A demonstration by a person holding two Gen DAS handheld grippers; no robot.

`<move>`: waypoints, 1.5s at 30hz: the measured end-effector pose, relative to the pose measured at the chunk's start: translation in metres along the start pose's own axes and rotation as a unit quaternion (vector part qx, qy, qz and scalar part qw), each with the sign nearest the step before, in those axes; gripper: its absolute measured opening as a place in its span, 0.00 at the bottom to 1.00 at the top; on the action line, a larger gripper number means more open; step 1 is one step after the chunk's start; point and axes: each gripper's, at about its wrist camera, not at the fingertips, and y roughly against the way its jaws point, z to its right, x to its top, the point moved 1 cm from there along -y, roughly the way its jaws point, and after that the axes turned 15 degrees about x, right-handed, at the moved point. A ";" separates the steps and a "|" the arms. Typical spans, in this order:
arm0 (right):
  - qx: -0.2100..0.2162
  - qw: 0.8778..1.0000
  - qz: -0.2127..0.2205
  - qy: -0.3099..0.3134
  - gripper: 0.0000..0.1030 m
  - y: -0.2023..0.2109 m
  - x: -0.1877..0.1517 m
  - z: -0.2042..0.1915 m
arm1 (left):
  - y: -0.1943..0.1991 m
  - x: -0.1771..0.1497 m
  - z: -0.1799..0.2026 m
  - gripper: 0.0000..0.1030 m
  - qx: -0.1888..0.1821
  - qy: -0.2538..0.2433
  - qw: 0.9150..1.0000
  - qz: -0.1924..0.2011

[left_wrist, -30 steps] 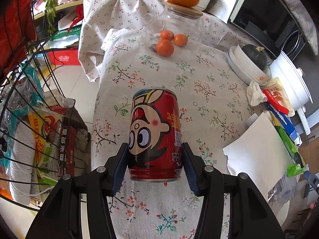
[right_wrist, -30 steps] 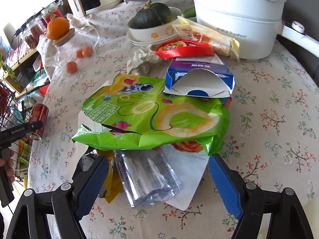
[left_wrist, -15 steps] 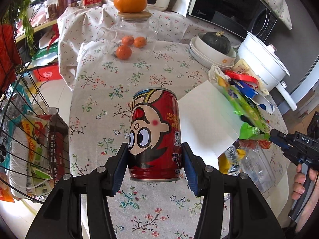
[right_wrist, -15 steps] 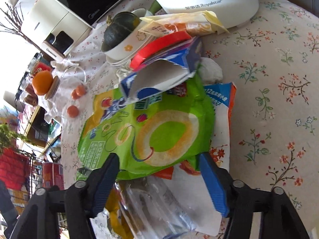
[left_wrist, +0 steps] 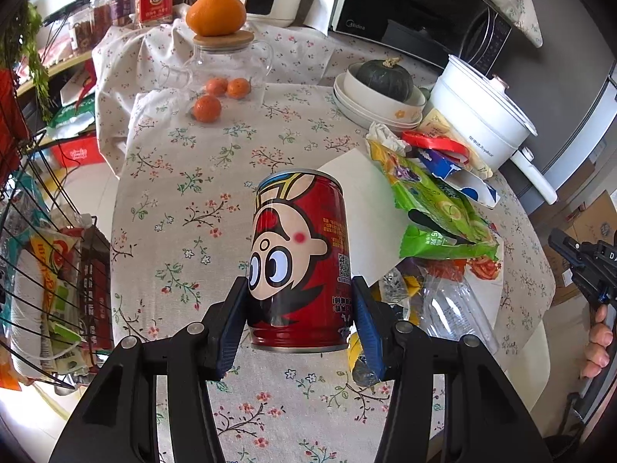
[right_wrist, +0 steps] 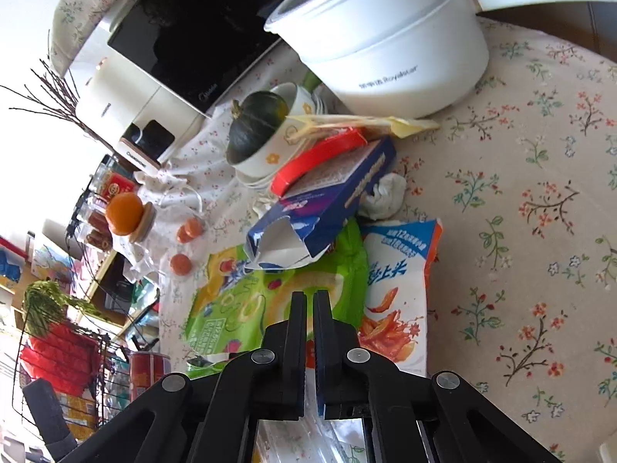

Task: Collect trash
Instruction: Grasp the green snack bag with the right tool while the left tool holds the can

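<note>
Trash, two lots: red can (left_wrist: 299,262) clamped upright in my left gripper (left_wrist: 297,320) above the table (left_wrist: 185,208), to stay level; my right gripper (right_wrist: 309,305) closed, seemingly empty, over the green wrapper (right_wrist: 246,308), which needs a pinch by its edge.

Glossy metal can (left_wrist: 299,258), matt cloth tablecloth (left_wrist: 193,200)

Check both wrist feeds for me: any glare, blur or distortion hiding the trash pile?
Left wrist: sharp, strong fisheye bending at the edges, red can fills the centre, pile lit evenly. Right wrist: view rolled steeply, window side blown out white at left, green snack bag clear, its near edge hidden behind the right gripper.
</note>
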 end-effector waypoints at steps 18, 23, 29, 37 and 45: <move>-0.206 0.891 -0.143 0.377 0.62 -0.054 -0.068 -0.063 | 0.036 -0.018 -0.003 0.53 -0.027 -0.003 0.999 0.017; -0.229 0.815 -0.220 0.484 0.53 -0.098 -0.084 -0.070 | 0.033 -0.015 -0.014 0.53 -0.031 0.008 0.999 0.012; -0.245 0.744 -0.281 0.554 0.53 -0.123 -0.090 -0.064 | 0.030 -0.010 -0.022 0.53 -0.030 0.012 0.999 0.009; -0.242 0.724 -0.292 0.576 0.27 -0.161 -0.082 -0.062 | 0.027 -0.008 -0.024 0.53 -0.031 0.020 0.999 0.003; -0.191 0.794 -0.218 0.534 0.08 -0.126 -0.069 -0.091 | 0.034 -0.009 -0.017 0.53 -0.040 0.015 0.999 0.011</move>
